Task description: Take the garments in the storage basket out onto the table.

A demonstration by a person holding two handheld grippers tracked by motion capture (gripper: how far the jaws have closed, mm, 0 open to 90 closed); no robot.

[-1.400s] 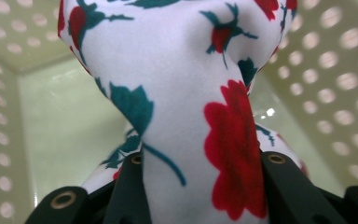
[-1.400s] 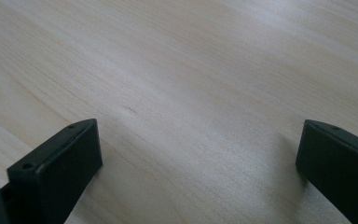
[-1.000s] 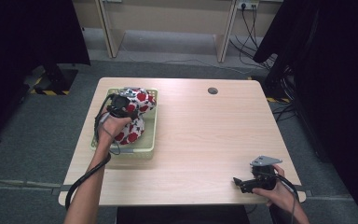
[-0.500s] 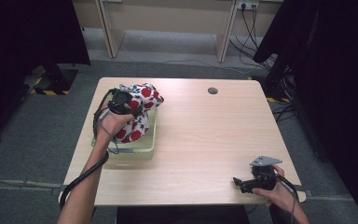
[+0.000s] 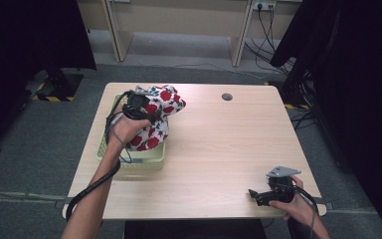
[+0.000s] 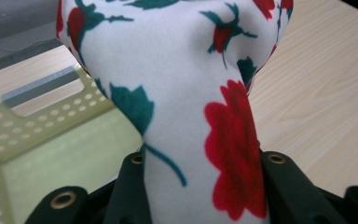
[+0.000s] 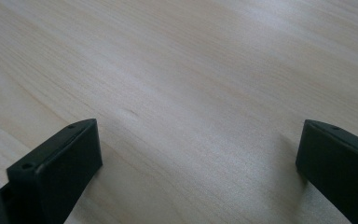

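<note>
The left gripper [image 5: 138,107] has its jaws clamped on the cloth [image 6: 200,93], which hangs over the basket [image 5: 129,164]; the right gripper [image 5: 262,195] rests wide open on the desk [image 5: 219,149], well apart

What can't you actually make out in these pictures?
- High view: floor of the pale green perforated plastic basket, hidden by the white cloth with red flowers and the left gripper.
- Left gripper view: cloth's top, cut off by the edge.
- High view: right gripper jaws too small.

Bare table [image 5: 219,149] lies open between the right gripper [image 5: 258,195] and the basket [image 5: 129,164]; the flowered cloth [image 5: 156,117] bulks before the left gripper [image 5: 142,110].
</note>
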